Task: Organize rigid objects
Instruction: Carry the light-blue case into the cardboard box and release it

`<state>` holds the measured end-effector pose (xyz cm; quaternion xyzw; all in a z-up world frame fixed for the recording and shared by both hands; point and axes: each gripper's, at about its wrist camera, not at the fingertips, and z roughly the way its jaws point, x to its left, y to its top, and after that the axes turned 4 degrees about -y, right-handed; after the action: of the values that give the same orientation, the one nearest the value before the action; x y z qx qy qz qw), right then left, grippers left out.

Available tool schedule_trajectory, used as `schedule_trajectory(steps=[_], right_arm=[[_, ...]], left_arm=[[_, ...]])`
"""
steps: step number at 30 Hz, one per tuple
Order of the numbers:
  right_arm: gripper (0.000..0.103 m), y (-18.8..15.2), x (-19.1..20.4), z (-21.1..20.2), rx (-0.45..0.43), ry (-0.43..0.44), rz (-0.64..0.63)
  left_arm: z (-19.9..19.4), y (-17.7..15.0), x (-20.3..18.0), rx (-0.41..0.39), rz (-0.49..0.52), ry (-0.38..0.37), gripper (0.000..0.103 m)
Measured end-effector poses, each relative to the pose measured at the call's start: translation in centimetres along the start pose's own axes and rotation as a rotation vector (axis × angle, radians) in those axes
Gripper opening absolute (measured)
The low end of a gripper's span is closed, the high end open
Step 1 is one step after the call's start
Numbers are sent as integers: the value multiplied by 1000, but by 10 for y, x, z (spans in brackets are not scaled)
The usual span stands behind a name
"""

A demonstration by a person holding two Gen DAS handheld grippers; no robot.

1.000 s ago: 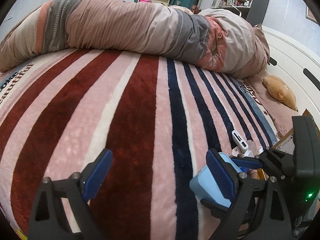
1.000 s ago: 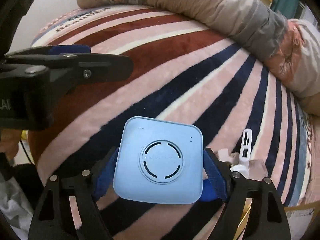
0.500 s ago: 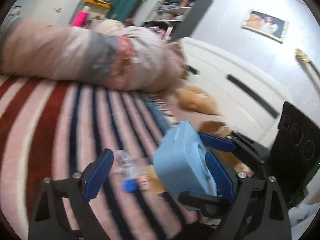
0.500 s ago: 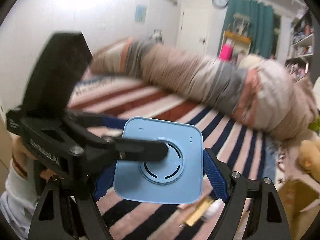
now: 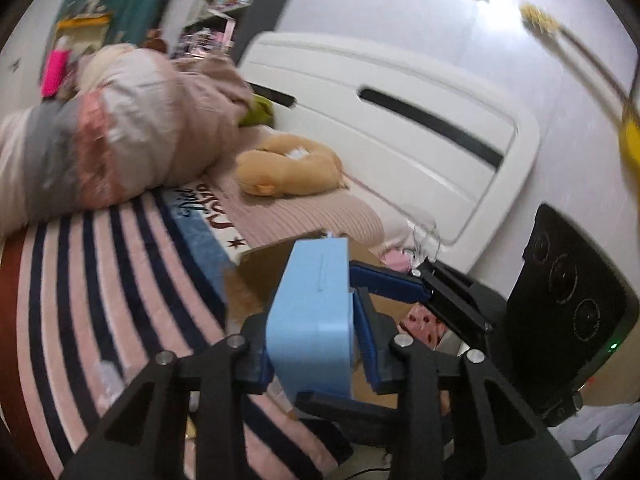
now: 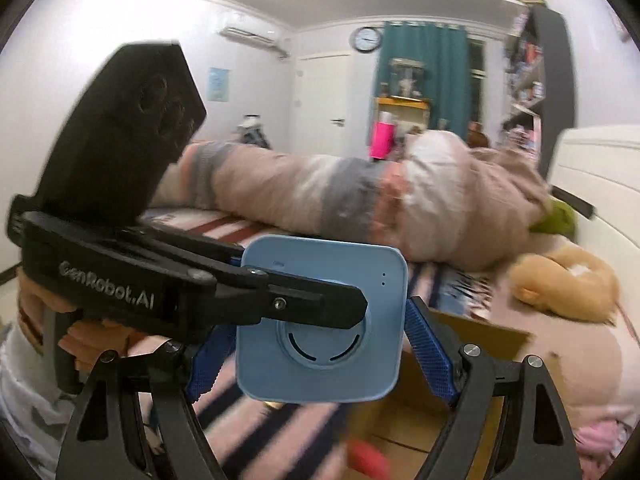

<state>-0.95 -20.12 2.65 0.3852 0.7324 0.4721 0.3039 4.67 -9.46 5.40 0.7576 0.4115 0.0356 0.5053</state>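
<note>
A light blue square box-shaped device (image 6: pixel 320 328) with a round grille on its face is held in the air above the bed. My left gripper (image 5: pixel 316 344) has closed on its two flat faces, seen edge-on in the left wrist view (image 5: pixel 312 320). My right gripper (image 6: pixel 320 352) stands around its sides, its blue pads (image 6: pixel 428 344) close to the edges; contact cannot be told. The left gripper's finger (image 6: pixel 280 304) crosses the device's face in the right wrist view. An open cardboard box (image 5: pixel 264 276) lies just beyond, with small items inside (image 6: pixel 368 460).
A striped plush blanket (image 5: pixel 100 280) covers the bed. A rolled duvet (image 6: pixel 320 200) lies along the far side. A tan plush toy (image 5: pixel 288 172) rests by the white headboard (image 5: pixel 400 128). Shelves and a teal curtain (image 6: pixel 424 68) stand behind.
Both grippers have lifted and swung right with the blue device, from low over the blanket to above the cardboard box. My left gripper has closed onto the device's faces.
</note>
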Motion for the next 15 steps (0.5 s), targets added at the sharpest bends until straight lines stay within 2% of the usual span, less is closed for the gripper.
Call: schedule_trajectory(steps=[4,8,15], right_arm=[[80,-19,-47,-12,51,-53,87],[80,-38,-80,-15,136,-64,157],[80,-62,-107,0,264,-68,226]], left_arm=[[53,10,-25,93,57,-8,29],[93,5,-33,175,53,-26,29],[137,-5,-34,272,38,6,31]])
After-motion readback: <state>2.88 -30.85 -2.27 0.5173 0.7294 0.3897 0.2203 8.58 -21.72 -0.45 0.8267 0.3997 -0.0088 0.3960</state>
